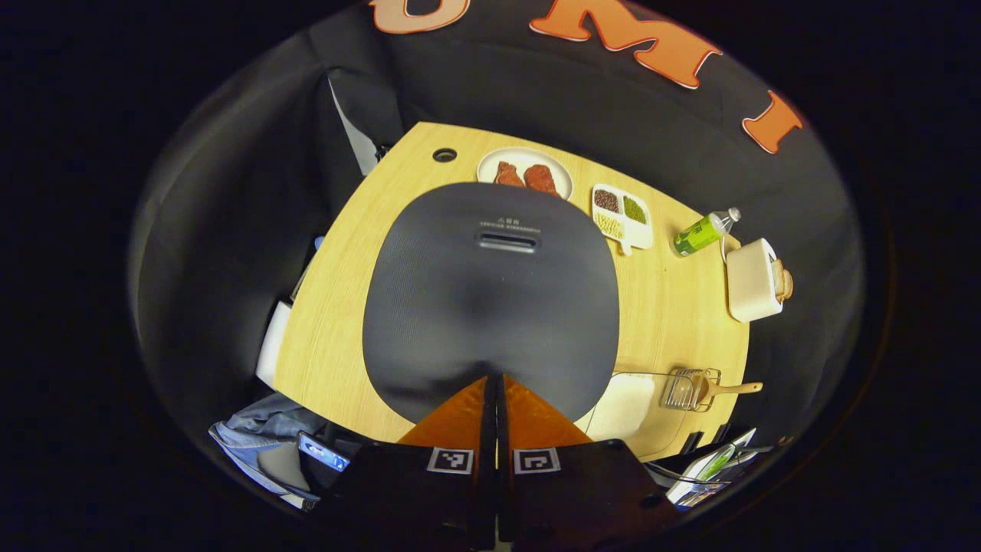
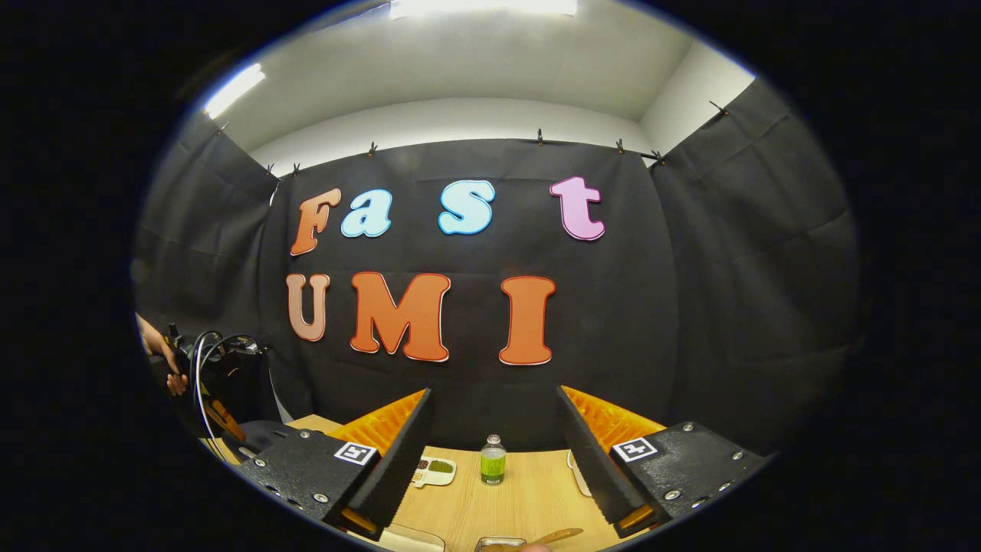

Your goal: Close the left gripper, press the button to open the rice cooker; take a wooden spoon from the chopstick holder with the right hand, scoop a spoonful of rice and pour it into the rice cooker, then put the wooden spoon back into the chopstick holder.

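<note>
Left gripper view looks down: left gripper (image 1: 494, 379), fingers pressed together with nothing between, tips over the front edge of the rice cooker (image 1: 490, 295), lid down, small print by its vent unreadable. Behind it a plate (image 1: 524, 170) with reddish pieces, a divided dish (image 1: 622, 217) of dark, green and pale grains, a green-labelled bottle (image 1: 703, 233). Wooden spoon (image 1: 728, 389) lies in the wire chopstick holder (image 1: 690, 388), right of cooker. Right gripper view: right gripper (image 2: 494, 445) spread wide, empty, above the table (image 2: 521, 498).

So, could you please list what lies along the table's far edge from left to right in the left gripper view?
Plate of meat → divided dish of grains → green bottle → white toaster.
</note>
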Available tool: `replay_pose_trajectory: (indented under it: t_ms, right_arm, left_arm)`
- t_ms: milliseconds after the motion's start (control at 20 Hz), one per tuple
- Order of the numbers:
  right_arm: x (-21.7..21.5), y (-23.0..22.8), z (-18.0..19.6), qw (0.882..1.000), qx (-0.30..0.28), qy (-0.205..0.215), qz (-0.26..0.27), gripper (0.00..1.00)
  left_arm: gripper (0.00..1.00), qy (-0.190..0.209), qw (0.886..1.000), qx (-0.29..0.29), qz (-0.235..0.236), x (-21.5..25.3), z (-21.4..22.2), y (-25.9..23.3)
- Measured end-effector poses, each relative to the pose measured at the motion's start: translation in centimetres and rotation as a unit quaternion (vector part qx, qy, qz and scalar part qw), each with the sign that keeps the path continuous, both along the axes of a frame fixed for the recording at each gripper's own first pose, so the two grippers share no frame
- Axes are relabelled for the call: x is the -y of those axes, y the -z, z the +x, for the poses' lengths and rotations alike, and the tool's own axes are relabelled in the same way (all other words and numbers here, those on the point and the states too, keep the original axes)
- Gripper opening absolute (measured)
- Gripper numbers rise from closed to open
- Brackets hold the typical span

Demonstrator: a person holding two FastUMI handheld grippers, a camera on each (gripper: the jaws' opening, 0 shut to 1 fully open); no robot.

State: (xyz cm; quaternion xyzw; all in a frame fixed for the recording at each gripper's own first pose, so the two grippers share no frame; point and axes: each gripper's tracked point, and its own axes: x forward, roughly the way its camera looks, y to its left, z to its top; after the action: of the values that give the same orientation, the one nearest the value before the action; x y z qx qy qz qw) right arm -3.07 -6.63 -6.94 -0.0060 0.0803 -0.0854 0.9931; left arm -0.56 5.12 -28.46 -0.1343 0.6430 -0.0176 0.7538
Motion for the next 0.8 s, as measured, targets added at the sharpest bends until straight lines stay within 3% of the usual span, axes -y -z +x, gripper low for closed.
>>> replay_pose_trajectory:
  t_ms: [650,700,800]
  right_arm:
    - [0.4,3.5,-0.1,0.998,-0.052,0.017,-0.005,0.96]
    - [0.3,3.8,0.0,0.998,-0.057,0.017,-0.004,1.0]
    - [0.0,4.5,0.2,0.998,-0.067,0.015,-0.002,0.96]
  left_arm:
    - [0.06,0.01,0.997,-0.074,-0.032,0.6,-0.7,2.0]
    - [0.06,0.014,0.996,-0.082,-0.034,0.6,-0.9,1.9]
    - [0.06,0.025,0.995,-0.092,-0.036,0.6,-0.8,1.9]
